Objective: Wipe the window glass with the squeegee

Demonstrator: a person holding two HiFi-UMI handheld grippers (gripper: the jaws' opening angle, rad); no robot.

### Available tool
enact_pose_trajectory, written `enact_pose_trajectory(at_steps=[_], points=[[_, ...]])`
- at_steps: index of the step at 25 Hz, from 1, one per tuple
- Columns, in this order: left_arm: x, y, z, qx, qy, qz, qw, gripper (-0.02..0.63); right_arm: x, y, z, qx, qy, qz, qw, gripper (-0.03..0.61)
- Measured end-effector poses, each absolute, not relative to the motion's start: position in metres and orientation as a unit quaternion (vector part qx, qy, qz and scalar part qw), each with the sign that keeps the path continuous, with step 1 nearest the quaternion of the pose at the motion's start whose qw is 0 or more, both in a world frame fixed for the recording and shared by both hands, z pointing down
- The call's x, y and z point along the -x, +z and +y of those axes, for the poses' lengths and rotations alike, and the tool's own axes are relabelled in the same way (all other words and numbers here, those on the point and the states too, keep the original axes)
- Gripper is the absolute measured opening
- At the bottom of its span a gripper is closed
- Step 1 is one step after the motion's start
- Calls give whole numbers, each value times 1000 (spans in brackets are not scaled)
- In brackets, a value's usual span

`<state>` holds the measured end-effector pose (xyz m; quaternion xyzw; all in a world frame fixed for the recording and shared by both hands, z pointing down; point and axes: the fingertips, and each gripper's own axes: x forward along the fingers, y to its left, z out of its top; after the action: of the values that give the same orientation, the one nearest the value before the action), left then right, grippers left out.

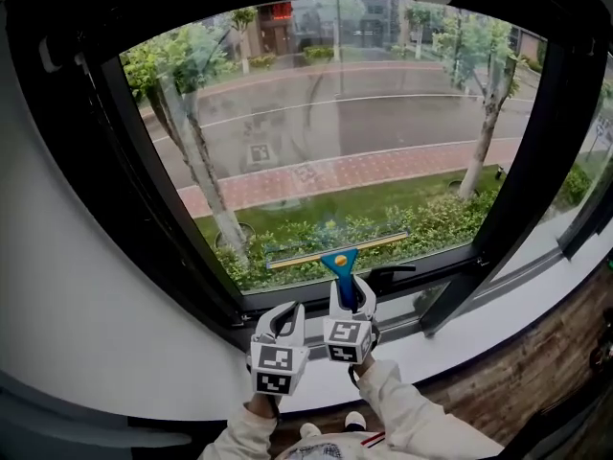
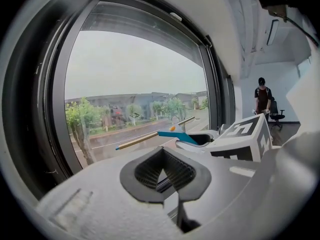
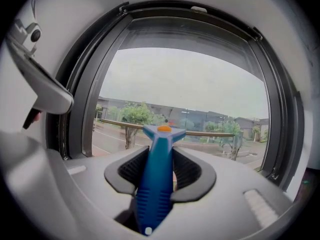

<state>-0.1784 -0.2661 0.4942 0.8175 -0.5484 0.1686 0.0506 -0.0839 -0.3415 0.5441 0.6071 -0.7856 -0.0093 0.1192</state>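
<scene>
The squeegee [image 1: 338, 257] has a blue handle [image 3: 155, 184], an orange dot and a long brass-coloured blade [image 1: 287, 259]. Its blade lies level against the bottom of the window glass [image 1: 335, 132], just above the lower frame. My right gripper [image 1: 351, 300] is shut on the handle, which runs up between its dark pads [image 3: 192, 171]. My left gripper [image 1: 280, 322] sits just to its left, shut and holding nothing. The left gripper view shows the left gripper's own meeting tips [image 2: 162, 156], with the squeegee [image 2: 176, 134] beyond them.
A black window frame [image 1: 144, 209] surrounds the glass, with a black latch handle [image 1: 393, 274] on the bottom rail. A white sill [image 1: 498, 329] runs below, above wooden flooring [image 1: 546, 372]. White wall stands at the left. A person [image 2: 262, 98] stands far back in the room.
</scene>
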Motion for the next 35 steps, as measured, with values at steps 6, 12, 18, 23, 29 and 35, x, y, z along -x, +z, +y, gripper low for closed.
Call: enact_pose_trajectory(at_steps=[6, 12, 18, 23, 29, 35], points=[[179, 506, -266, -816, 183, -546, 57, 2, 83, 581, -340, -599, 21, -786, 149, 147], [178, 514, -263, -814, 189, -546, 63, 2, 83, 610, -338, -591, 45, -787, 173, 147], [178, 516, -262, -813, 189, -547, 66, 2, 83, 633, -337, -583, 70, -786, 196, 147], [180, 519, -261, -810, 193, -549, 70, 2, 83, 640, -337, -581, 67, -785, 206, 147], [181, 522, -252, -803, 195, -559, 75, 2, 83, 635, -333, -573, 70, -792, 199, 147], [187, 536, -230, -782, 198, -585, 85, 2, 78, 613, -317, -559, 73, -810, 162, 147]])
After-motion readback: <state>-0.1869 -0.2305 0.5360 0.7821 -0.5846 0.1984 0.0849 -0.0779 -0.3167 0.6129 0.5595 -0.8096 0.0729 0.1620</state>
